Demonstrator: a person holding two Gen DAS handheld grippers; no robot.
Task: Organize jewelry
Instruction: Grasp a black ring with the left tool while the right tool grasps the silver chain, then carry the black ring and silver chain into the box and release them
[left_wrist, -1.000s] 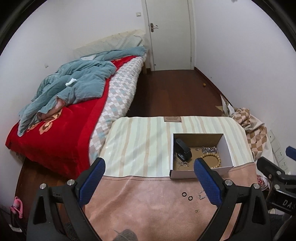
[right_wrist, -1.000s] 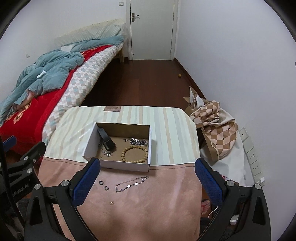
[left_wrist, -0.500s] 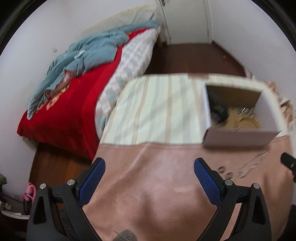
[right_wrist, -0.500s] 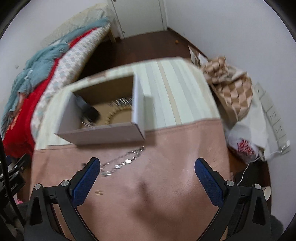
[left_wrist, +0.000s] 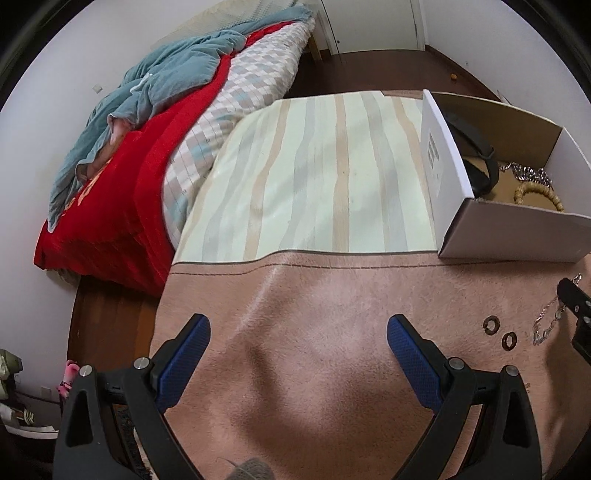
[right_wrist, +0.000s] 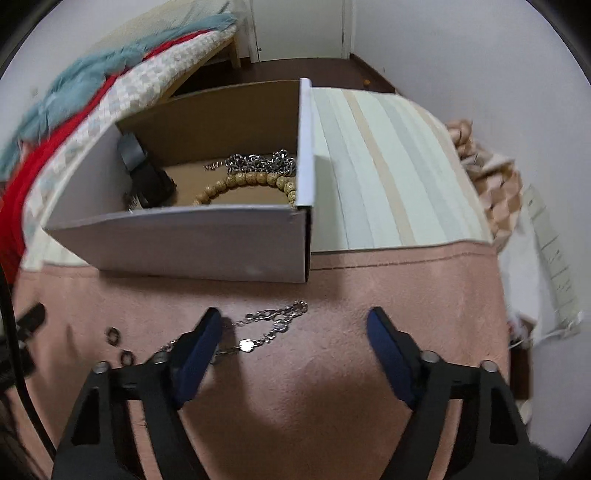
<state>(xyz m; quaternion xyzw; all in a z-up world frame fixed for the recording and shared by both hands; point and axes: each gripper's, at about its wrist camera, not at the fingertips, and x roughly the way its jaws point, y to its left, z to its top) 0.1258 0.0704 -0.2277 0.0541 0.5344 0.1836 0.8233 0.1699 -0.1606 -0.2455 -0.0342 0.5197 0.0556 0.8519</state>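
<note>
A silver chain bracelet (right_wrist: 266, 328) lies on the pink cloth in front of a white cardboard box (right_wrist: 177, 240). My right gripper (right_wrist: 295, 325) hangs low over it, jaws closing; the chain lies between them beside the left pad (right_wrist: 199, 343), and neither pad presses on it. Inside the box are a wooden bead bracelet (right_wrist: 240, 182), a heap of silver chain (right_wrist: 258, 162) and a black item (right_wrist: 147, 177). Two dark rings (left_wrist: 491, 325) lie left of the chain. My left gripper (left_wrist: 297, 332) stands open over bare pink cloth, left of the rings.
The table carries a cloth, pink in front (left_wrist: 314, 369) and striped behind (left_wrist: 332, 177). A bed with a red cover (left_wrist: 110, 206) stands at the left. A checked cloth bundle (right_wrist: 495, 184) lies off the table's right edge. Dark floor runs back to a door.
Both grippers have sunk towards the table and tipped downward. The right jaws have narrowed, and the silver chain now lies between them. The left jaws stayed wide.
</note>
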